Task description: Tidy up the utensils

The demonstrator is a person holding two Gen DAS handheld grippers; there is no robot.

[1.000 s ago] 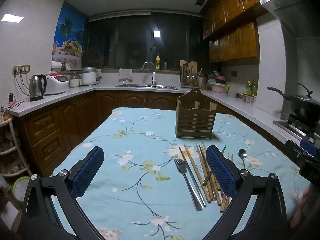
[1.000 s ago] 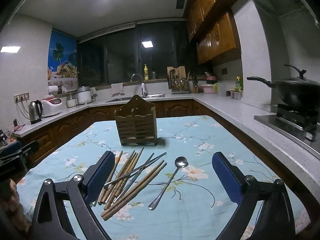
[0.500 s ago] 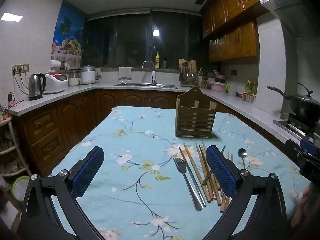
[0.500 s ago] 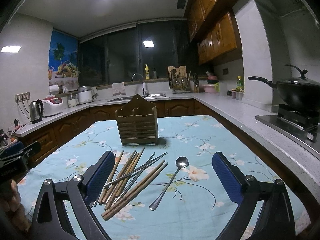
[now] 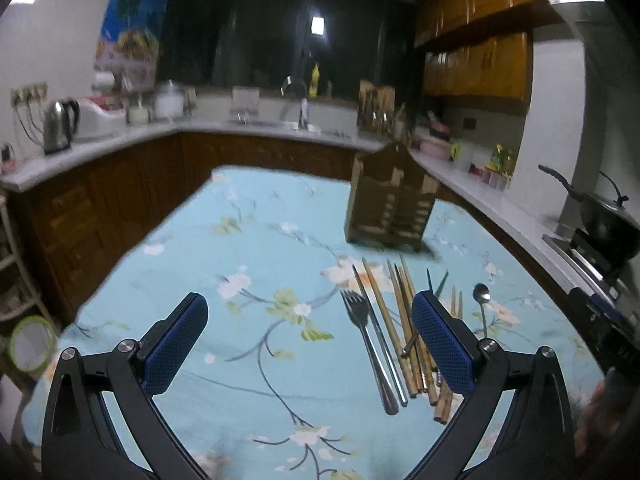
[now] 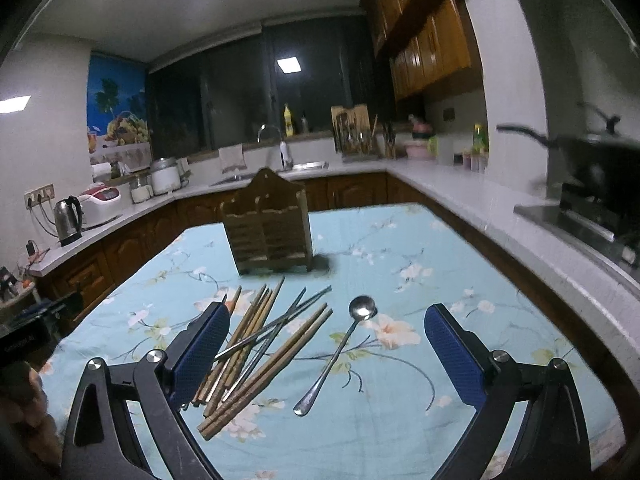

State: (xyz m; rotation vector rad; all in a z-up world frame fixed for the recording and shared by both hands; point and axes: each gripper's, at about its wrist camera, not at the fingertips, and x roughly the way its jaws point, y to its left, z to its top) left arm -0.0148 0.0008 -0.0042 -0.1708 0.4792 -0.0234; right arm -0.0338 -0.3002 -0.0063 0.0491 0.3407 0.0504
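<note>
Slatted wooden holder [image 6: 271,227] — slim wooden chopsticks [image 6: 256,354], metal spoon [image 6: 340,350].

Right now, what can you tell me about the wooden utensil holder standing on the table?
The wooden utensil holder stands upright on the floral blue tablecloth, beyond the loose chopsticks and spoon, touching none of them. It looks like dark brown wood: a slatted front, a taller back panel rising to a rounded peak, and a divider that seems to split it into two compartments. No utensils show above its rim. Neither gripper touches it. Motion blur softens it in the left wrist view.
</note>
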